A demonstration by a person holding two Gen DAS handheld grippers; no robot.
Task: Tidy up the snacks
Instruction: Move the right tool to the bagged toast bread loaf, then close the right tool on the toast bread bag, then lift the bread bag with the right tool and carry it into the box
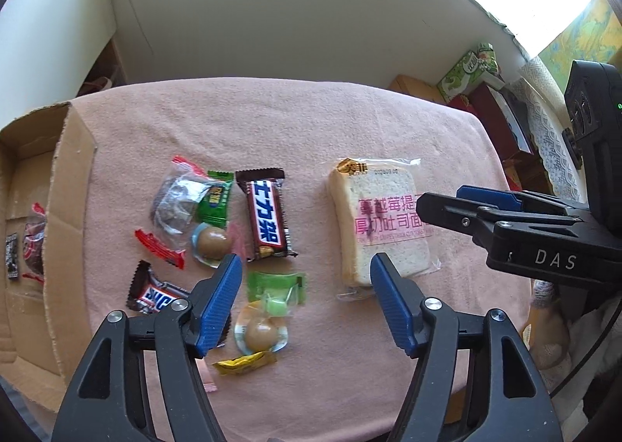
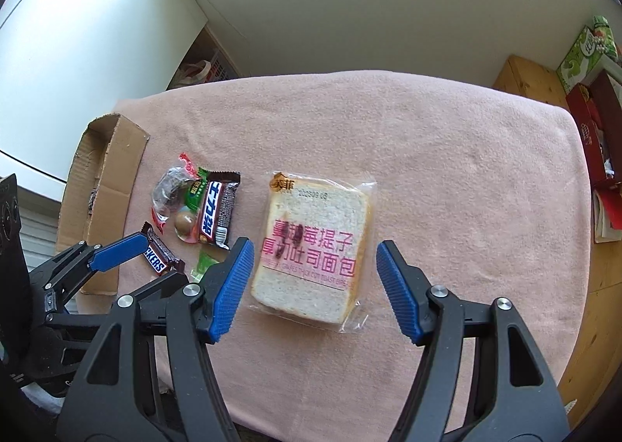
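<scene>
A pile of small snacks lies on the pink cloth (image 1: 272,123): a large Snickers bar (image 1: 268,214), a small Snickers (image 1: 155,294), jelly cups (image 1: 212,243), a green candy (image 1: 278,292) and a clear bag with red ends (image 1: 177,205). A wrapped toast slice (image 1: 379,224) lies to the right and shows in the right wrist view (image 2: 317,247). My left gripper (image 1: 305,302) is open above the green candy. My right gripper (image 2: 315,290) is open just above the toast. A cardboard box (image 1: 66,208) at the left holds a few snacks.
Boxes and a green carton (image 1: 466,72) stand past the table's right edge. A white wall (image 1: 272,14) is behind the table. The box also shows in the right wrist view (image 2: 105,185).
</scene>
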